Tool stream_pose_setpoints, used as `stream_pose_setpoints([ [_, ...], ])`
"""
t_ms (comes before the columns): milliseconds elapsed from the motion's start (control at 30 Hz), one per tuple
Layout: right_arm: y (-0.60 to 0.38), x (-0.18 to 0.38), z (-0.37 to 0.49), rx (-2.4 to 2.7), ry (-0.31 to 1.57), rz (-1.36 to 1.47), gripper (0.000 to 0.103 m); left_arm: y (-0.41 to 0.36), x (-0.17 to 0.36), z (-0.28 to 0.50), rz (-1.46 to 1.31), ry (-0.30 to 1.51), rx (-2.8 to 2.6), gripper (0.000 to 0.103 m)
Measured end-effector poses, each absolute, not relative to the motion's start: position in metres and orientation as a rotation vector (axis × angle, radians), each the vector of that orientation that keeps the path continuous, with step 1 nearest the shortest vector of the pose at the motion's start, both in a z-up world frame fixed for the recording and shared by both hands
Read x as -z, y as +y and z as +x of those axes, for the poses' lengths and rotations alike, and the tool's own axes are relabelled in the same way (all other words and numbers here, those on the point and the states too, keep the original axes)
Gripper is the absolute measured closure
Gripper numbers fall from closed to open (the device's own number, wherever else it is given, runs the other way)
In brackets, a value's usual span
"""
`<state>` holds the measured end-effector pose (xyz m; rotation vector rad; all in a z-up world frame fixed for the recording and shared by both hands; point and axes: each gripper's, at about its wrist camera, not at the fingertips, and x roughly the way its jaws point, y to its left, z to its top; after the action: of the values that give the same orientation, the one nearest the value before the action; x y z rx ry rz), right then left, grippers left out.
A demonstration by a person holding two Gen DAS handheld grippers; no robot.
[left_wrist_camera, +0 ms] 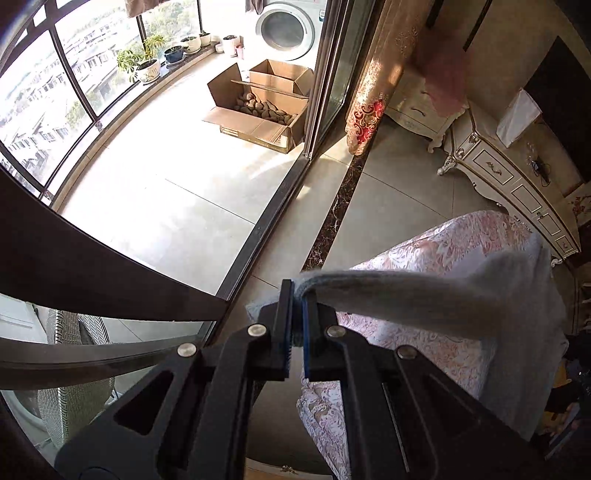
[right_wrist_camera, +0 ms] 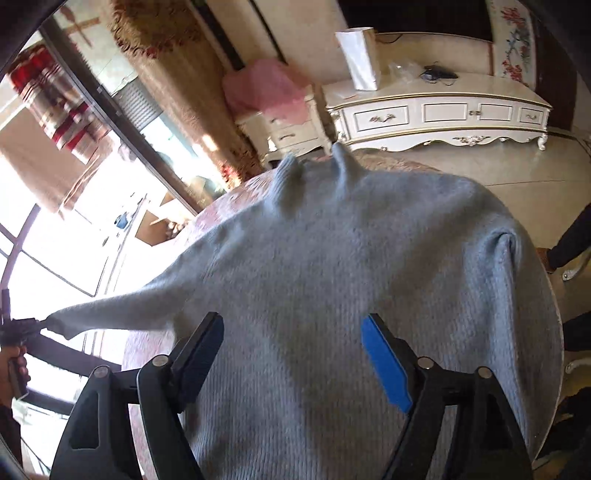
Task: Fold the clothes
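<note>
Grey knit sweater [right_wrist_camera: 332, 277] lies spread over a round table [right_wrist_camera: 236, 192] covered in a pink and white patterned cloth [left_wrist_camera: 424, 266]. Its collar points toward the far edge of the table, and its body fills most of the right wrist view.

One sleeve [left_wrist_camera: 388, 295] is drawn out sideways off the table edge, stretched into a long narrow band. At its cuff, the left gripper [left_wrist_camera: 295, 317] has its jaws pressed together, pinching the knit between a black pad and a blue pad. In the right wrist view that gripper appears small at the left edge, held by a hand [right_wrist_camera: 16, 365] gripping its handle, with the sleeve running from it back to the sweater's shoulder.

The right gripper [right_wrist_camera: 295, 354] hovers above the sweater's body with its jaws spread wide, one finger black and the other faced with blue [right_wrist_camera: 384, 362]. Nothing sits between them, and whether the tips touch the knit cannot be told.

Beyond the table, a cream cabinet [right_wrist_camera: 436, 114] with gold trim stands against the wall, a white paper bag [right_wrist_camera: 358, 59] upright on top. A small cream nightstand [right_wrist_camera: 291, 129] beside it carries a pink cloth [right_wrist_camera: 269, 92]. A patterned gold curtain [left_wrist_camera: 380, 81] hangs by a sliding glass door. Past the door, a sunlit balcony holds an open cardboard box [left_wrist_camera: 258, 110], a washing machine [left_wrist_camera: 284, 29] and potted plants [left_wrist_camera: 147, 62] along the window ledge.
</note>
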<state>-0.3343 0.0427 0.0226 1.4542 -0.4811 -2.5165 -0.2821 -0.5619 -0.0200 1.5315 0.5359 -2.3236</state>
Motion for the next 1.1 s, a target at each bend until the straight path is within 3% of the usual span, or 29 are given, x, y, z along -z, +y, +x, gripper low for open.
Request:
stream_pose_setpoints([
  [200, 0.064, 0.004, -0.369, 2.513, -0.624, 1.539, 0.023, -0.533, 0.023, -0.307, 1.667, 0.546, 2.345, 0.098],
  [333, 0.053, 0.008, -0.374, 2.504, -0.563, 1.552, 0.022, -0.493, 0.027, -0.307, 1.847, 0.117, 2.305, 0.098],
  [367, 0.047, 0.01, -0.375, 2.493, -0.535, 1.552, 0.022, -0.489, 0.032, -0.306, 1.891, 0.083, 2.293, 0.098],
  [500, 0.023, 0.02, -0.375, 2.426, -0.476, 1.57, 0.022, -0.499, 0.067, -0.305, 1.999, 0.22, 2.184, 0.098],
  [800, -0.058, 0.025, -0.412, 2.27, -0.286, 1.536, 0.022, -0.548, 0.168, -0.268, 1.93, 0.541, 2.007, 0.095],
  [833, -0.073, 0.023, -0.421, 2.238, -0.273, 1.528, 0.022, -0.551, 0.17, -0.261, 1.883, 0.594, 2.017, 0.081],
  [867, -0.09, 0.02, -0.43, 2.209, -0.261, 1.512, 0.022, -0.555, 0.171, -0.254, 1.835, 0.651, 2.024, 0.05],
  [933, -0.127, 0.016, -0.446, 2.123, -0.231, 1.481, 0.022, -0.562, 0.17, -0.236, 1.711, 0.797, 2.053, 0.023],
  [1100, -0.218, 0.024, -0.481, 1.958, -0.131, 1.481, 0.022, -0.568, 0.185, -0.185, 1.439, 1.346, 2.051, 0.023],
])
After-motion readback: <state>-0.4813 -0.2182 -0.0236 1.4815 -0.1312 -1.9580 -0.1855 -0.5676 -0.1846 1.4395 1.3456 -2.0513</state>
